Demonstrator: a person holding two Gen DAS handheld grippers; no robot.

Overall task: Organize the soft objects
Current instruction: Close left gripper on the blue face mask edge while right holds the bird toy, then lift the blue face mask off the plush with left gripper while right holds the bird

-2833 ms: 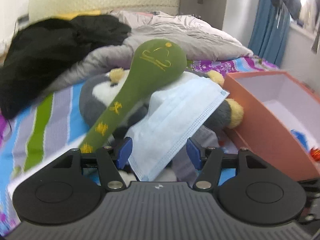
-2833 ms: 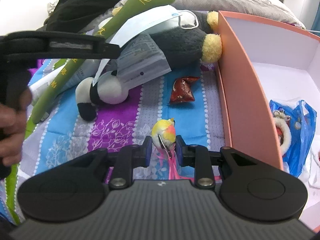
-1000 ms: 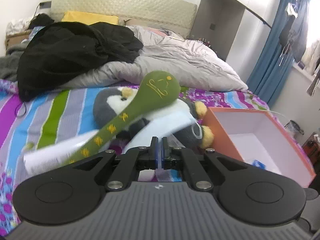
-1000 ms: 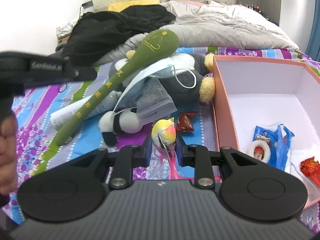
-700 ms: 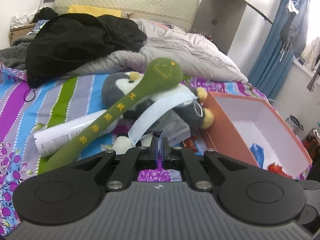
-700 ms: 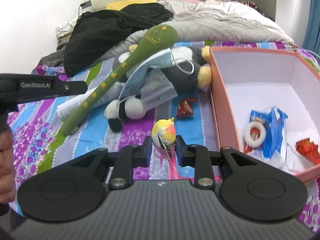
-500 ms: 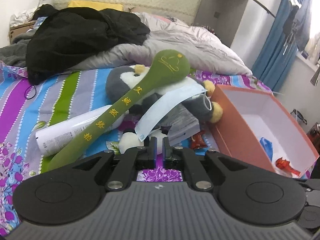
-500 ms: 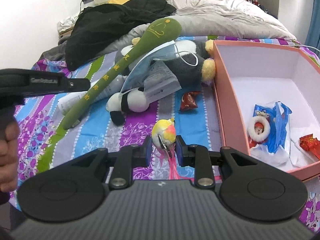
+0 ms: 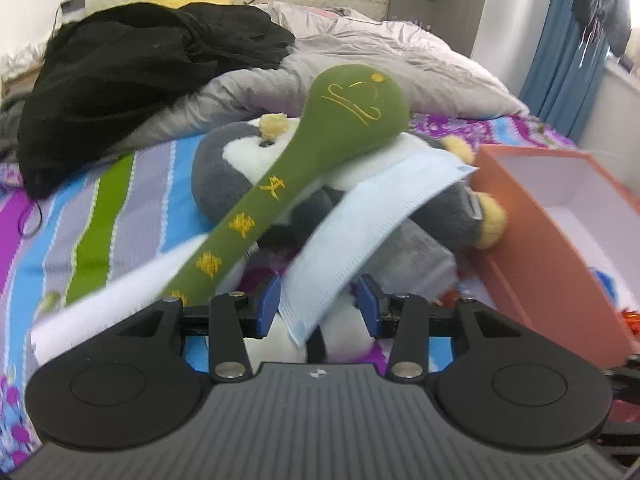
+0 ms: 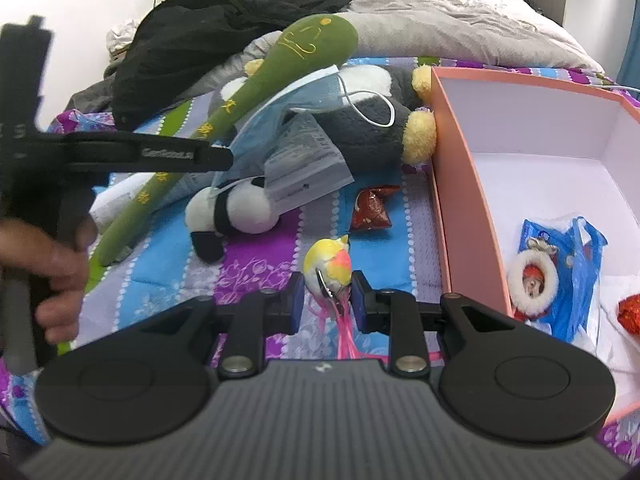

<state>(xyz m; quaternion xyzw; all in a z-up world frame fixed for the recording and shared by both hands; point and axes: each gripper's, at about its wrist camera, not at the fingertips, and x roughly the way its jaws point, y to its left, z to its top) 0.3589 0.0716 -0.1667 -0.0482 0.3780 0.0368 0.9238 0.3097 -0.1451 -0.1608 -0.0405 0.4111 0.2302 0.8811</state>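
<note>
Blue-padded fingers of the left gripper (image 9: 319, 303) stand apart, having just been opening, and the lower end of a pale blue pleated face mask (image 9: 362, 232) lies between them without either pad pressing on it. That mask drapes across a grey and white plush penguin with yellow feet (image 9: 452, 208), and a long green plush club with yellow embroidered characters (image 9: 304, 168) slants over the penguin's head and down to the striped, flowered bedsheet (image 9: 100, 216). A white tube (image 9: 104, 304) pokes out under the club's handle. The right gripper (image 10: 325, 298) is closed narrowly on a small yellow and orange plush bird with pink streamers (image 10: 328, 266), pinched between its pads above the sheet. Ahead of it lie a small black and white plush toy (image 10: 236, 210) and a red foil wrapper (image 10: 370, 210). Just right of these stands an open orange cardboard box with a white interior (image 10: 452, 184), the penguin's foot touching its wall; inside it are a blue plastic bag (image 10: 576, 264) and a small white-furred doll (image 10: 532, 280). A black garment (image 9: 140, 72) and a grey quilt (image 9: 400, 64) are heaped farther back. A person's hand (image 10: 44, 272) grips the left tool's handle.
</note>
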